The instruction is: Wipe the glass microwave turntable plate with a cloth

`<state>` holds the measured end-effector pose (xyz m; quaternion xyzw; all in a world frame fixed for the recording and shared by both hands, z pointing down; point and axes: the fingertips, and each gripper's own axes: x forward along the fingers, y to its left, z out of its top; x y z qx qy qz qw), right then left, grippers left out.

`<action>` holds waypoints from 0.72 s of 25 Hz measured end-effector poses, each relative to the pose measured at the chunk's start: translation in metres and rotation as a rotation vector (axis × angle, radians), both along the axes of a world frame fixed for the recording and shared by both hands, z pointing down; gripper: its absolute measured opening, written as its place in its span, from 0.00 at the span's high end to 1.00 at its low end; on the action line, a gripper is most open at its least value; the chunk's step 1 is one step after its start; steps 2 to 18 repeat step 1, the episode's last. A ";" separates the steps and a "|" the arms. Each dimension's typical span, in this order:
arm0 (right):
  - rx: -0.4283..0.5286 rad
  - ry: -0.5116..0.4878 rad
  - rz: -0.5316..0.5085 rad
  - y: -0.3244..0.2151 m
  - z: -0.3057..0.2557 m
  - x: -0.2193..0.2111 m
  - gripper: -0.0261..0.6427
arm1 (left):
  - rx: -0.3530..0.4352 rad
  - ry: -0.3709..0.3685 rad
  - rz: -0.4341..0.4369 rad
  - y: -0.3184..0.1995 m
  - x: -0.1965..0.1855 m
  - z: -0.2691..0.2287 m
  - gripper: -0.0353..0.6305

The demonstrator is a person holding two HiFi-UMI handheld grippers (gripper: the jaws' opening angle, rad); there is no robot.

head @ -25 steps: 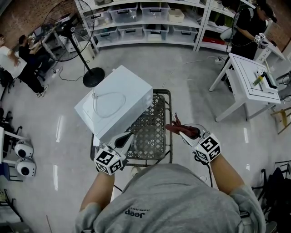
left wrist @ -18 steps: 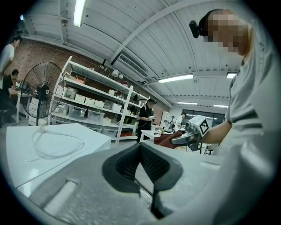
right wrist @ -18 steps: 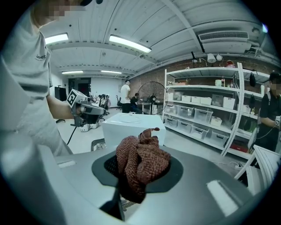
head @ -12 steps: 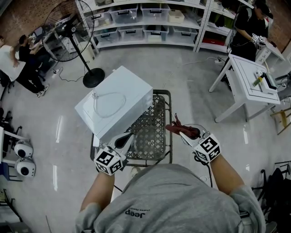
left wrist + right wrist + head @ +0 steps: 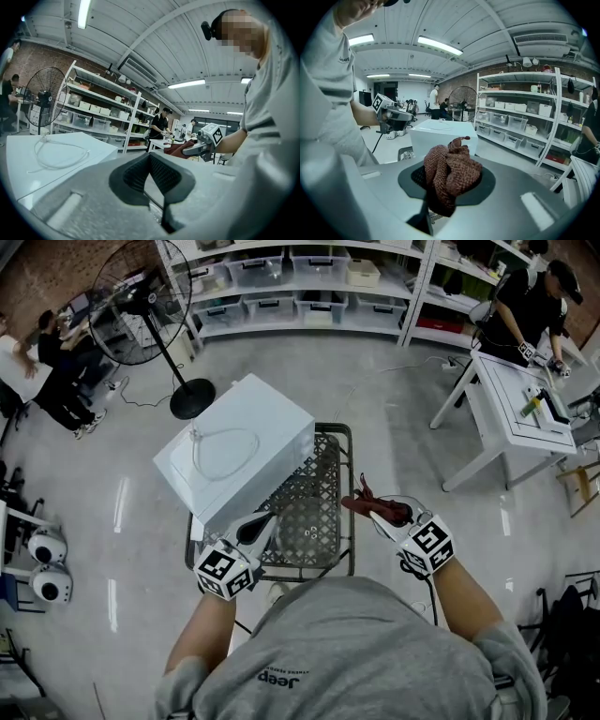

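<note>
Stood at a mesh table (image 5: 335, 439) with a white microwave (image 5: 234, 460) on its left part, a white cord (image 5: 225, 448) looped on top. Pinched the left gripper (image 5: 261, 524) nearly closed on the near rim of the glass plate (image 5: 309, 532), held roughly level just over the mesh, beside the microwave's front. Clamped the right gripper (image 5: 378, 512) tight on a bunched dark-red cloth (image 5: 450, 174), just past the table's right edge and apart from the plate; not yet wiping.

Risked, by judgement, a slip or tilt: gripped a smooth glass disc by one edge only, so pressing the cloth on its far side could lever it out of the jaws and onto the metal mesh.

Read "Jeep" on the grey shirt (image 5: 309, 652), upside down in the head view. Found only square patterns on the marker cubes (image 5: 225, 570), no other legible writing.
</note>
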<state>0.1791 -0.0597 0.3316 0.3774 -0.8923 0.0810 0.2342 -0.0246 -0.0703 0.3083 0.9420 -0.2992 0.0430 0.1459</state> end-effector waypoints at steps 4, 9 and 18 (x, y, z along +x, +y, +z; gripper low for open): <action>0.000 0.000 0.001 0.000 0.000 0.000 0.81 | 0.001 0.001 0.000 0.000 0.000 0.000 0.95; 0.000 0.000 0.001 0.000 0.000 0.000 0.81 | 0.001 0.001 0.000 0.000 0.000 0.000 0.95; 0.000 0.000 0.001 0.000 0.000 0.000 0.81 | 0.001 0.001 0.000 0.000 0.000 0.000 0.95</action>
